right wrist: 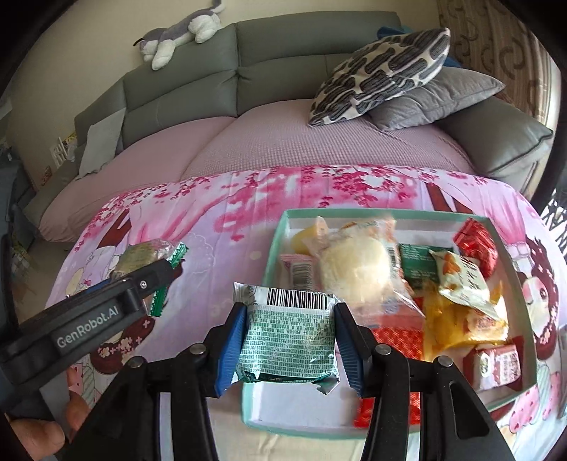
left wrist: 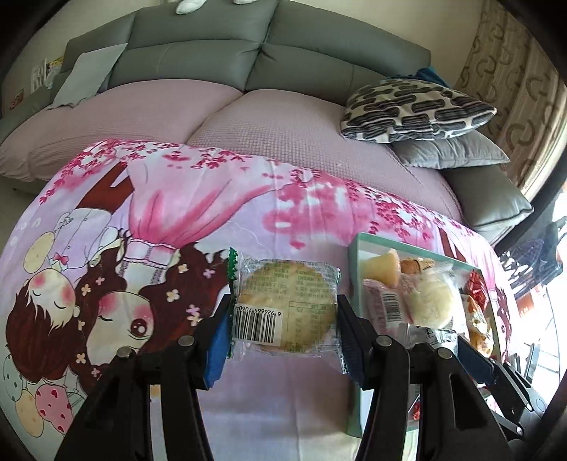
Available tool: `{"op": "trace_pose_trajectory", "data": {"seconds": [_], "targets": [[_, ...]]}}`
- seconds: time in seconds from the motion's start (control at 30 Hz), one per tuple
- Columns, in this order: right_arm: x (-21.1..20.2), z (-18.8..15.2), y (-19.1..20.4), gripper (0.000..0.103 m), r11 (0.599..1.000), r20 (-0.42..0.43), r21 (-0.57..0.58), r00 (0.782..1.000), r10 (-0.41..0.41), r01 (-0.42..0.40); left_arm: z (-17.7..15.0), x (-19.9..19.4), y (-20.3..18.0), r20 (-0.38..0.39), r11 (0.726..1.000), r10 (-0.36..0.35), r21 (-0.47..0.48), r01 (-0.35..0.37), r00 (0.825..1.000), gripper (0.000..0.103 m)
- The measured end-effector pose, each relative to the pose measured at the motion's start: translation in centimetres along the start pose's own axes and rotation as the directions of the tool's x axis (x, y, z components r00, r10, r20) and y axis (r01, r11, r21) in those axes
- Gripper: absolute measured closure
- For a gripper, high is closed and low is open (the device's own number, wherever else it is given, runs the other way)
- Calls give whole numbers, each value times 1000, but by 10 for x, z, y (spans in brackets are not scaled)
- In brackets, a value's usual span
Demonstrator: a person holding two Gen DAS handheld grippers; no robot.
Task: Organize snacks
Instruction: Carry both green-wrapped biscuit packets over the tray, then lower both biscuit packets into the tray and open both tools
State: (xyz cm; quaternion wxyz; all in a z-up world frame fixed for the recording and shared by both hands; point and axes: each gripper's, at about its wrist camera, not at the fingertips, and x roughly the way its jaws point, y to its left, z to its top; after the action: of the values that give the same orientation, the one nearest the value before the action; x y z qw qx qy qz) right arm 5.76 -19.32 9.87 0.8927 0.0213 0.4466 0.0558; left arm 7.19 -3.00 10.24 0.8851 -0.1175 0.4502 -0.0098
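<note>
Sofa [left wrist: 198, 46]: grey, with a pink cover on the seat, filling the 12 o'clock half of both views.
Cloth [left wrist: 198, 212]: pink cartoon print, spread over the surface in front of the sofa; everything below lies on or hangs over it.
Cushions: a patterned cushion [left wrist: 414, 110] rests on a plain grey cushion [left wrist: 457, 152] at 2 o'clock.
Plush toy [right wrist: 184, 32]: lies on the sofa back at 11 o'clock in the right wrist view.
Box [right wrist: 269, 262]: shallow, teal-rimmed, on the cloth at 3 o'clock; it holds a jumble of wrapped snacks, among them a pale round bun in clear wrap [right wrist: 358, 269] and a red packet [right wrist: 475, 244].
Left tongs [left wrist: 283, 312]: clamped on a round biscuit in clear wrap [left wrist: 287, 305], barcode side up, held above the cloth just beside the box's 9 o'clock wall.
Right tongs [right wrist: 288, 337]: clamped on a green foil packet [right wrist: 288, 337], barcode toward 12 o'clock, held over the box's 7 o'clock corner.
Hand [right wrist: 39, 432]: grips the left tool's handle at 8 o'clock in the right wrist view.
</note>
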Motion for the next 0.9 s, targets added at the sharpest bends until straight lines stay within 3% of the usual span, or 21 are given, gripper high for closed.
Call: {"op": "trace_pose_trajectory", "data": {"seconds": [0.17,0.4,0.8,0.9], "targets": [[-15,-8,-43,50,995,11,55,997,-79,79,-11,3,-40,-36,994,-78,75,81,996,46],[-15,-21,-86,50,981,-22,126,989,-143,145,-30,17,-74,-115,981,-125,132,140,985,46],[-6,-30,-88,50,982,-68,116,988,-142,149,-45,33,-81,-203,981,-111,134,140,973,45],[-9,-29,-88,50,981,-61,117,987,-147,153,-45,33,-78,-212,983,-114,119,141,971,40]]}}
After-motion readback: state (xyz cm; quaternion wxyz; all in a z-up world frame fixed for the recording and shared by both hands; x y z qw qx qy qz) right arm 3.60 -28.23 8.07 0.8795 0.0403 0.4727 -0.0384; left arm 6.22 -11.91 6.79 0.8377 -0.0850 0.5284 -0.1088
